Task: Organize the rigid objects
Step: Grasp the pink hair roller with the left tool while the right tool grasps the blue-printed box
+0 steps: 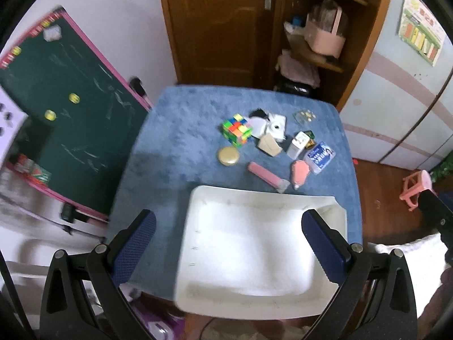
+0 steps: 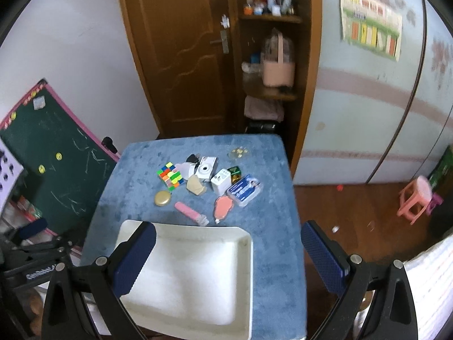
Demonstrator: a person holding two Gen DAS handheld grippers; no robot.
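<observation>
On a blue-covered table (image 1: 175, 130) (image 2: 271, 198) lies a cluster of small items: a colourful cube (image 1: 237, 129) (image 2: 170, 176), a gold round tin (image 1: 228, 155) (image 2: 162, 198), a pink bar-shaped item (image 1: 266, 176) (image 2: 189, 212), a pink bulb-shaped item (image 1: 299, 173) (image 2: 223, 207), a white toy camera (image 1: 276, 126) (image 2: 206, 167), a white charger (image 1: 297, 144) (image 2: 220, 182) and a blue-labelled clear box (image 1: 320, 155) (image 2: 244, 190). A white tray (image 1: 198, 215) (image 2: 243, 255) sits empty at the near edge. My left gripper (image 1: 228, 243) hovers open above the tray. My right gripper (image 2: 228, 257) is open over the tray's right side.
A green chalkboard (image 1: 65, 107) (image 2: 53, 164) leans left of the table. Behind stand a brown door (image 1: 215, 22) (image 2: 175, 51) and shelves. A pink stool (image 1: 417, 187) (image 2: 416, 201) stands on the wooden floor at the right.
</observation>
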